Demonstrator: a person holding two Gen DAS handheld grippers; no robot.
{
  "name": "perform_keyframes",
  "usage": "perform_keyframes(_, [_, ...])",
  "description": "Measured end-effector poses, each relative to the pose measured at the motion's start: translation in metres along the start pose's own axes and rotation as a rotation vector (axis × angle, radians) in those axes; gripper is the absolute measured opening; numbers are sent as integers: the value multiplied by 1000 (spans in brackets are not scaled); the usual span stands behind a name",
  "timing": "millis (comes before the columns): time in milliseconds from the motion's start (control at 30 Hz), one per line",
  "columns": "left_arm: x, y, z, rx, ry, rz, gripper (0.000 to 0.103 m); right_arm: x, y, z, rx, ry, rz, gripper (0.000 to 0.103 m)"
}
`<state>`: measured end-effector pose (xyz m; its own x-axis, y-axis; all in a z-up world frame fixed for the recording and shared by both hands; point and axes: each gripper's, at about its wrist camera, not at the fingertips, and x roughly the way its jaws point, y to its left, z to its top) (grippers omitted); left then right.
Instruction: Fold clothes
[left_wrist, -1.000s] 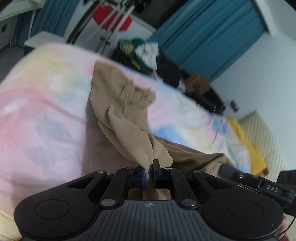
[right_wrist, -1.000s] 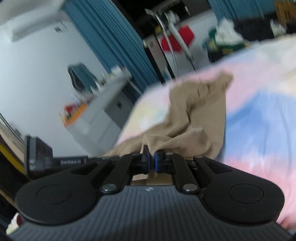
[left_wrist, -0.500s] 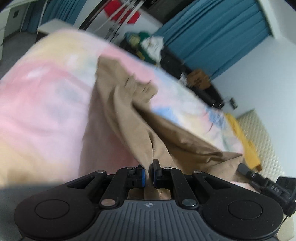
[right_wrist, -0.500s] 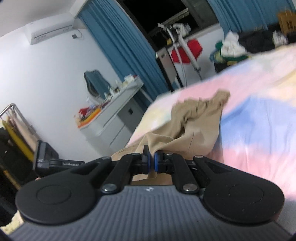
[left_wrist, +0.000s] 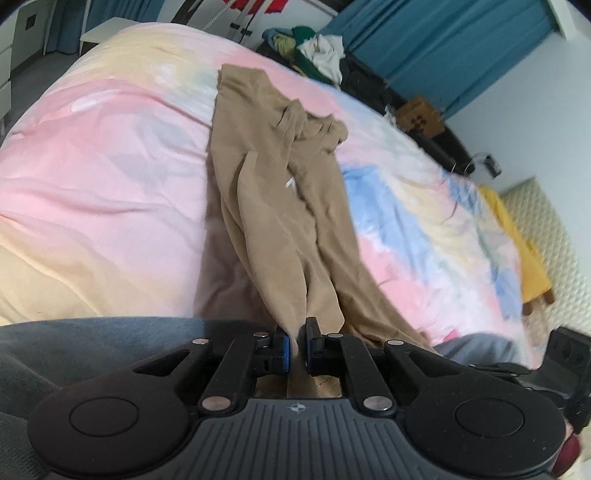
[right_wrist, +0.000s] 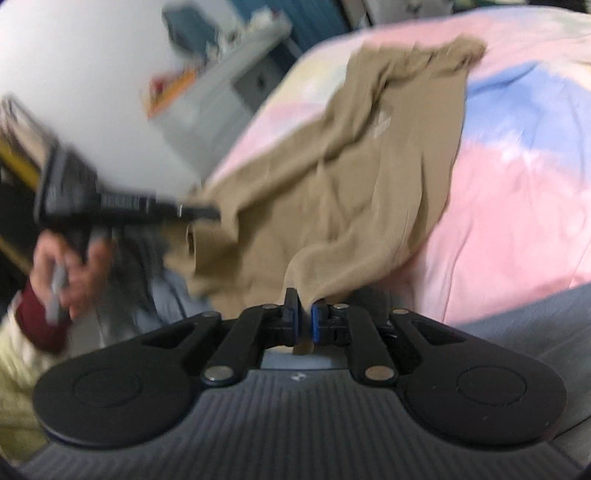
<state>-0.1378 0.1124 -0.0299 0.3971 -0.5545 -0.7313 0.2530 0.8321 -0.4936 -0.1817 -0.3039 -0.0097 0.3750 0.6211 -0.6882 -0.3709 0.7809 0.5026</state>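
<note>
Stretching away from both grippers, the tan trousers (left_wrist: 280, 177) lie lengthwise on the pastel bedspread (left_wrist: 110, 177), their far end well ahead. The left gripper (left_wrist: 297, 349) is clamped on the near edge. The right gripper (right_wrist: 303, 326) is opening, cloth still between its pads.

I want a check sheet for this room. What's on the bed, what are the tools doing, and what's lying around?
Surface: pastel patchwork bedcover, rumpled.
Job's things: tan garment, stretched along the bed, near end lifted.
Clutter: clothes heap past the bed's far edge; yellow cloth by the headboard side.
Grippers: left tool pinching the tan garment; right tool opening, fabric between its pads.
Cables: nothing seen.
Surroundings: blue curtains, grey cabinet, blurred.
</note>
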Motion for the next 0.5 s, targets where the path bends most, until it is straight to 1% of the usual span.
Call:
perform_keyframes(33, [1,0,-2,18,1,12,8,0,3,-1,-19,21,6,27])
perform_keyframes(67, [2,1,-4,30,1,21,8,-1,7,-1,-40,31,17,44])
perform_keyframes(100, [2,2,-5,34,2,24,9,-6,11,1,-59,29,33,57])
perform_keyframes(133, [3,4,-5,31,3,21,9,-13,14,4,-73,12,51,60])
perform_keyframes(200, [4,8,-5,20,4,13,9,-27,15,13,-63,-67,76,59])
perform_keyframes(233, [5,10,-5,15,5,10,9,-31,11,19,-40,-108,62,59])
perform_keyframes(267, [5,12,-5,11,6,8,9,-33,6,25,-6,-146,27,58])
perform_keyframes(300, [6,14,-5,6,9,6,9,-31,-1,32,34,-162,-35,58])
perform_keyframes(333, [7,15,-5,2,11,4,9,-24,-9,39,77,-142,-112,59])
perform_keyframes(367, [8,15,-5,1,12,3,9,-14,-16,44,111,-92,-164,59])
perform_keyframes(433, [9,16,-5,0,12,0,9,9,-30,47,151,24,-173,59])
perform_keyframes(500, [9,17,-5,0,11,-6,9,25,-37,46,217,77,-199,60])
